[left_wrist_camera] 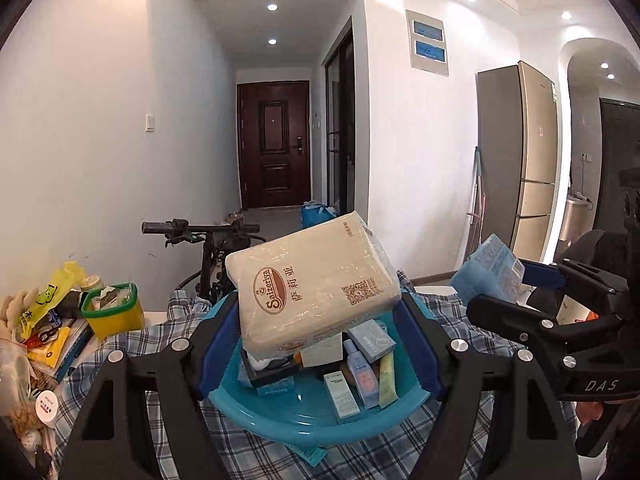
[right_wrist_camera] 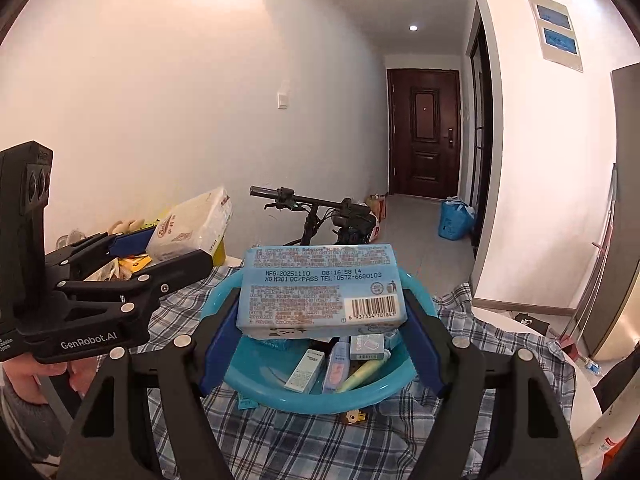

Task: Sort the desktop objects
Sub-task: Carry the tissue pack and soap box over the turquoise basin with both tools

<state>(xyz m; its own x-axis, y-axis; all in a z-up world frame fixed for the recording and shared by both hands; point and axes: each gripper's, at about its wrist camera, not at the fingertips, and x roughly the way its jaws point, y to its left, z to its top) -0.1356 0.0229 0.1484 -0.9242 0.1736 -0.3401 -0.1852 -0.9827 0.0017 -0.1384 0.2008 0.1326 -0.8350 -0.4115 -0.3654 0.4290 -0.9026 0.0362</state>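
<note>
My left gripper (left_wrist_camera: 320, 312) is shut on a cream Saizeriya tissue pack (left_wrist_camera: 316, 280) and holds it tilted above a teal plastic basin (left_wrist_camera: 304, 420). My right gripper (right_wrist_camera: 322, 312) is shut on a light blue wipes pack (right_wrist_camera: 320, 288) above the same basin (right_wrist_camera: 312, 398). The basin holds several small boxes, tubes and bottles. Each gripper shows in the other's view: the right one (left_wrist_camera: 516, 280) with its blue pack (left_wrist_camera: 488, 268), the left one (right_wrist_camera: 160, 244) with the cream pack (right_wrist_camera: 192, 224).
The basin sits on a blue checked cloth (left_wrist_camera: 248, 448) over the table. A yellow tub with a green rim (left_wrist_camera: 114, 312), books and bags crowd the left side. A small yellow toy (right_wrist_camera: 354, 416) lies by the basin. A bicycle (right_wrist_camera: 320, 212) stands behind the table.
</note>
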